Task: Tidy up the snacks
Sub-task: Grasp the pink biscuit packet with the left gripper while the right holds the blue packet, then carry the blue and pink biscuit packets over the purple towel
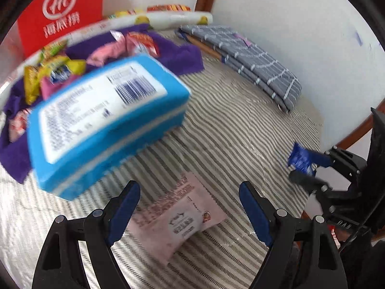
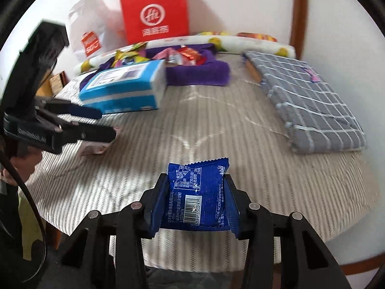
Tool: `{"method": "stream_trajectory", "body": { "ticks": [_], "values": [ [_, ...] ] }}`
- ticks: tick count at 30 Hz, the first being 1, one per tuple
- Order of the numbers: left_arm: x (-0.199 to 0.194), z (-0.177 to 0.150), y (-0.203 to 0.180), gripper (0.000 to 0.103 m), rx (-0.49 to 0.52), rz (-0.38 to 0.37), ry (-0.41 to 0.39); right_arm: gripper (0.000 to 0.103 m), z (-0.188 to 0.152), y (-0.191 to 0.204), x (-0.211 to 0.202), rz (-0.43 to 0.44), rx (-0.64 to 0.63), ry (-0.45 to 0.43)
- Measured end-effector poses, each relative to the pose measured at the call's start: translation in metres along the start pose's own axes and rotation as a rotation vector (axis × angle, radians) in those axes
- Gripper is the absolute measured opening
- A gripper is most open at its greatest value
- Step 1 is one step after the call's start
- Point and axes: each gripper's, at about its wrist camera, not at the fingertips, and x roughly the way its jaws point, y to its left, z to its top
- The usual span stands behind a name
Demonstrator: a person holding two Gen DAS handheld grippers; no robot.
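Note:
My right gripper (image 2: 196, 192) is shut on a dark blue snack packet (image 2: 198, 197) and holds it above the striped table; it also shows in the left wrist view (image 1: 300, 160). My left gripper (image 1: 190, 190) is open and hovers over a pink snack packet (image 1: 178, 219) lying flat on the cloth. In the right wrist view the left gripper (image 2: 108, 122) stands at the left, over the pink packet (image 2: 96, 148). A pile of small wrapped snacks (image 2: 178, 56) lies on a purple towel (image 2: 199, 73) at the back.
A blue tissue pack (image 1: 105, 125) sits left of the pink packet, in front of the towel. A folded grey checked cloth (image 2: 310, 101) lies at the right. A red paper bag (image 2: 155, 14) and a rolled fruit-print cloth (image 2: 252, 43) stand against the back wall.

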Motion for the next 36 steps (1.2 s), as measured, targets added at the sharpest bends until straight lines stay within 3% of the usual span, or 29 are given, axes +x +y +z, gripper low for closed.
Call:
{"method": "stream_trajectory", "body": {
  "ticks": [8,15,18,19,22,26,36],
  "values": [
    [-0.001,-0.022,0.002,0.083,-0.002,-0.046,0.026,0.044,-0.006,-0.017,0.002,-0.025,0.034,0.002],
    [0.0,-0.03,-0.01,0.081,0.048,0.049,-0.001,0.044,-0.002,-0.015,0.009,-0.005,0.038,0.005],
    [0.003,-0.03,-0.019,0.061,0.102,0.149,-0.013,0.044,-0.001,-0.011,0.008,-0.008,0.026,0.002],
    [0.003,-0.031,-0.02,0.05,0.116,0.184,-0.015,0.044,-0.001,-0.011,0.008,-0.01,0.024,0.0],
    [-0.001,-0.031,-0.014,0.04,0.097,0.182,-0.022,0.044,0.0,-0.012,0.006,-0.008,0.033,-0.005],
    [-0.009,-0.032,0.001,0.036,0.033,0.137,-0.027,0.044,0.001,-0.011,0.01,-0.003,0.042,0.001],
    [-0.024,-0.042,0.028,0.036,-0.103,0.119,-0.045,0.044,0.011,-0.001,0.027,-0.002,0.06,0.041]
  ]
}}
